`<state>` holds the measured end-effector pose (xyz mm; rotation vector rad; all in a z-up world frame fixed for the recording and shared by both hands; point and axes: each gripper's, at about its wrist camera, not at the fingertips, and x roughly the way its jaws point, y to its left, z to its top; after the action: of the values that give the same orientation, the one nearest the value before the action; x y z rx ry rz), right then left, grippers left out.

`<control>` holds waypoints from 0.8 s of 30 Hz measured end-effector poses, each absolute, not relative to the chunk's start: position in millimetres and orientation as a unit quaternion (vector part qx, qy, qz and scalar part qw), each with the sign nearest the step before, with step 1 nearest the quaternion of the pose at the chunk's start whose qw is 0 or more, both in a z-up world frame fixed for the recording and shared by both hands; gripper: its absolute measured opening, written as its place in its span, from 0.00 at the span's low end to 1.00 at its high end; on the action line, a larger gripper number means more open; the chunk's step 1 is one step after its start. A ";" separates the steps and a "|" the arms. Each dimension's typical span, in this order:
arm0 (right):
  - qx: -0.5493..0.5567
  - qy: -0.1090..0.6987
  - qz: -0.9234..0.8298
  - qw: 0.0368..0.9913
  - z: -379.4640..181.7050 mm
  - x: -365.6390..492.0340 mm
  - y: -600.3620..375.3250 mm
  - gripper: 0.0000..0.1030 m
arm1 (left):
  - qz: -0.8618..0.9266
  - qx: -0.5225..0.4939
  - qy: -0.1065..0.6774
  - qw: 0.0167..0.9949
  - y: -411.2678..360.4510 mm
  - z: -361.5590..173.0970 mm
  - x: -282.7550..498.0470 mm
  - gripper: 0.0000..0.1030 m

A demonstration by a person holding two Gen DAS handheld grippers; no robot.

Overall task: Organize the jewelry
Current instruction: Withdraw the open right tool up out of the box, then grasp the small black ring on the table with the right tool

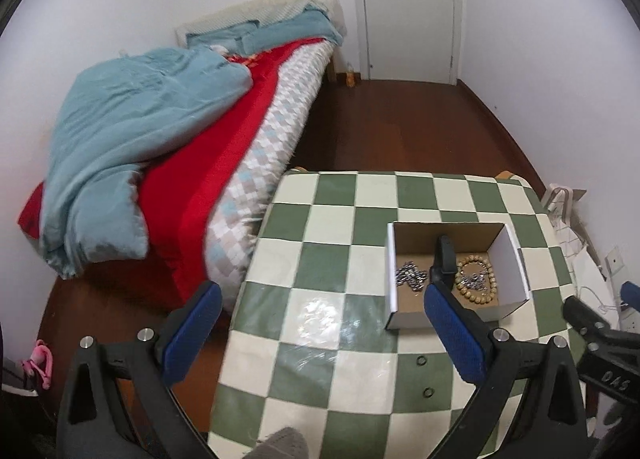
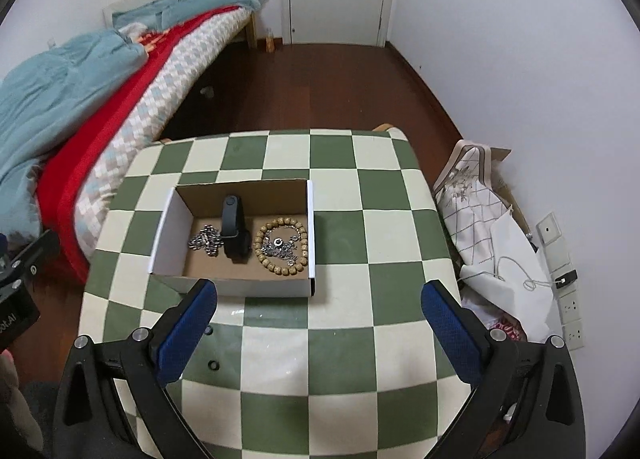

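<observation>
Resting on the green-and-cream checkered tabletop (image 2: 276, 347), an open white cardboard box with a brown floor (image 2: 172, 227) sits a little left of centre in the right wrist view and toward the right in the left wrist view. Inside it lie three pieces: a tangled silver metal chain (image 2: 206, 240) on the left, a black band-shaped wristband (image 2: 234, 229) in the middle, and a ring of tan wooden beads (image 2: 282, 245) on the right with small silver links gathered inside its loop. The wristband lies between the chain and the beads, its far end reaching toward the back wall of the box.

Both tools hover above the near part of the tabletop, apart from the box. The right tool (image 2: 320, 335) has its blue-padded fingers spread wide with nothing between them, in the lower half of its frame. The left tool (image 1: 322, 335) is likewise spread wide and holds nothing; its right finger overlaps the near edge of the box in the picture.

Two small dark rings (image 1: 425, 376) lie on the tabletop near the lower right of the left wrist view. A bed with a blue quilt (image 1: 132, 155) fills the left of both frames.
</observation>
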<state>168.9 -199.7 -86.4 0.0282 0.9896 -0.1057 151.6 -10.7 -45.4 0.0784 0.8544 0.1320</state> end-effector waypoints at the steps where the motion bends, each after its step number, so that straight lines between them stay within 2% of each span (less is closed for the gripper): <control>1: 0.018 0.472 -0.049 0.880 -84.6 164.3 -201.0 1.00 | 0.069 0.040 0.412 0.908 -8.6 -46.7 147.2 1.00; 6: 0.037 0.490 -0.033 0.870 -112.0 140.6 -192.7 1.00 | 0.111 0.065 0.443 0.887 4.7 -88.4 131.6 1.00; 8: 0.050 0.508 -0.017 0.860 -136.7 135.8 -184.3 0.95 | 0.123 0.069 0.464 0.875 10.7 -111.9 130.2 1.00; 10: 0.050 0.530 -0.005 0.847 -166.9 133.1 -169.6 0.70 | 0.139 0.078 0.485 0.860 18.2 -139.6 130.7 1.00; 11: 0.050 0.536 -0.001 0.843 -178.9 132.8 -163.5 0.66 | 0.147 0.083 0.493 0.854 21.8 -151.2 130.1 1.00; 16: 0.053 0.557 0.025 0.828 -230.0 132.9 -131.1 0.64 | 0.175 0.095 0.519 0.831 38.6 -187.7 125.5 1.00; 21: 0.038 0.560 0.033 0.827 -253.8 139.2 -106.4 0.63 | 0.186 0.090 0.525 0.826 52.5 -194.6 125.0 1.00; 23: 0.021 0.552 0.030 0.833 -255.6 140.2 -98.2 0.62 | 0.189 0.085 0.524 0.826 57.0 -193.2 126.2 1.00; 24: 0.014 0.550 0.029 0.835 -255.2 140.7 -94.7 0.57 | 0.189 0.084 0.523 0.827 57.7 -192.8 127.7 1.00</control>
<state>140.7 -94.7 -255.2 0.0301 1.1650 0.0622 127.7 57.7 -192.8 0.1792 1.1118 0.4014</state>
